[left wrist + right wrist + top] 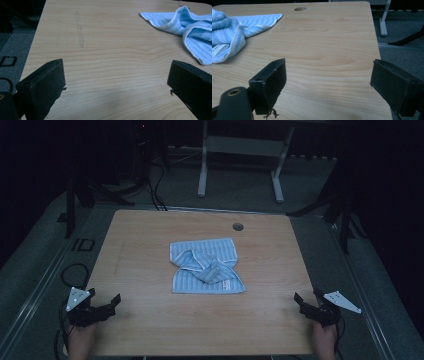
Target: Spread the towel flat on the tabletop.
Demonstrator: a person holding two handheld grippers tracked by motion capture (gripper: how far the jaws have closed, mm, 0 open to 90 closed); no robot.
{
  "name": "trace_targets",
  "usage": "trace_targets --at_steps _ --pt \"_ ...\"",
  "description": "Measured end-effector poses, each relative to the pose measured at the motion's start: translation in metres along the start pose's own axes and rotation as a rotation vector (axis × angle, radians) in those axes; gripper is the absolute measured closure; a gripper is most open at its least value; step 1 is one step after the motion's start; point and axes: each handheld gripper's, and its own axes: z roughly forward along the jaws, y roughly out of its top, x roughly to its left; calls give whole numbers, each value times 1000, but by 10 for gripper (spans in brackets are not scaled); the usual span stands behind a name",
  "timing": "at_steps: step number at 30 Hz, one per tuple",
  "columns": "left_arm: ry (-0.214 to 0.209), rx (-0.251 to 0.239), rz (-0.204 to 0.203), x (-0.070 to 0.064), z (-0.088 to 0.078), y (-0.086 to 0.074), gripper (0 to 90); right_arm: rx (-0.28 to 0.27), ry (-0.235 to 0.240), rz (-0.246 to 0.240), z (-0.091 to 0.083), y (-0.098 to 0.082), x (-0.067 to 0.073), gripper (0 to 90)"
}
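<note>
A light blue striped towel lies crumpled and partly folded over itself in the middle of the wooden table. In the left gripper view the towel is at the upper right; in the right gripper view the towel is at the upper left, with a white label on it. My left gripper rests at the table's near left corner, jaws wide apart and empty. My right gripper sits at the near right corner, also open with nothing between its jaws.
A round cable hole is in the table's far right part. Beyond the table stands a white frame with legs. Black stand legs and cables lie on the grey floor at both sides.
</note>
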Motion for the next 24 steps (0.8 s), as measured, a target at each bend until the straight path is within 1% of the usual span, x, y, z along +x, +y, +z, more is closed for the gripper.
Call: trace_targets --at_steps 1,3,4,6,7,8,9,10,11,12,13,14,15,16,17,18,19,20,21,22,23,24 --pt "-6 1 -4 0 0 0 17 1 1 -1 0 0 0 129" --pt "-9 3 -1 1 1 1 17 4 10 2 1 0 -1 129" --pt "-18 8 2 2 2 2 17 11 21 7 1 1 -1 129" --pt "-46 26 9 3 4 5 17 30 113 26 4 3 -5 129" --pt "-72 45 22 3 5 6 17 30 113 26 4 3 -5 129" --pt "-93 60 22 4 6 7 17 49 167 37 7 5 -6 129" --pt "-128 92 24 6 8 9 17 67 198 41 9 7 -7 129" --pt "-148 125 40 8 10 9 17 145 238 -6 14 10 -6 129" --pt "-184 192 80 8 13 11 17 175 247 -23 16 11 -6 130" --pt "-184 192 80 8 13 11 16 208 264 -47 18 13 -5 130" --pt "-212 258 107 8 15 13 17 234 289 -58 19 15 -5 130" --pt "-212 258 107 8 15 13 17 234 289 -58 19 15 -5 130" --pt "-219 287 130 8 15 15 17 251 294 -82 20 18 -4 130" --pt "-216 317 155 6 16 17 17 296 306 -134 21 23 -1 130" --pt "-213 367 209 3 16 22 16 307 304 -154 22 25 0 130" --pt "-213 367 209 3 16 22 16 307 304 -154 22 25 0 130" --pt "-220 387 227 1 16 24 16 329 301 -192 22 28 1 129" --pt "-225 401 242 0 17 26 17 364 325 -231 23 33 4 130" --pt "-225 439 271 -3 17 30 17 364 325 -231 23 33 4 130" --pt "-223 456 294 -5 17 32 17 387 332 -263 23 36 6 130" --pt "-222 475 326 -8 17 34 17 424 360 -297 24 41 9 134" --pt "-218 498 357 -11 17 37 17 424 360 -297 24 41 9 134"
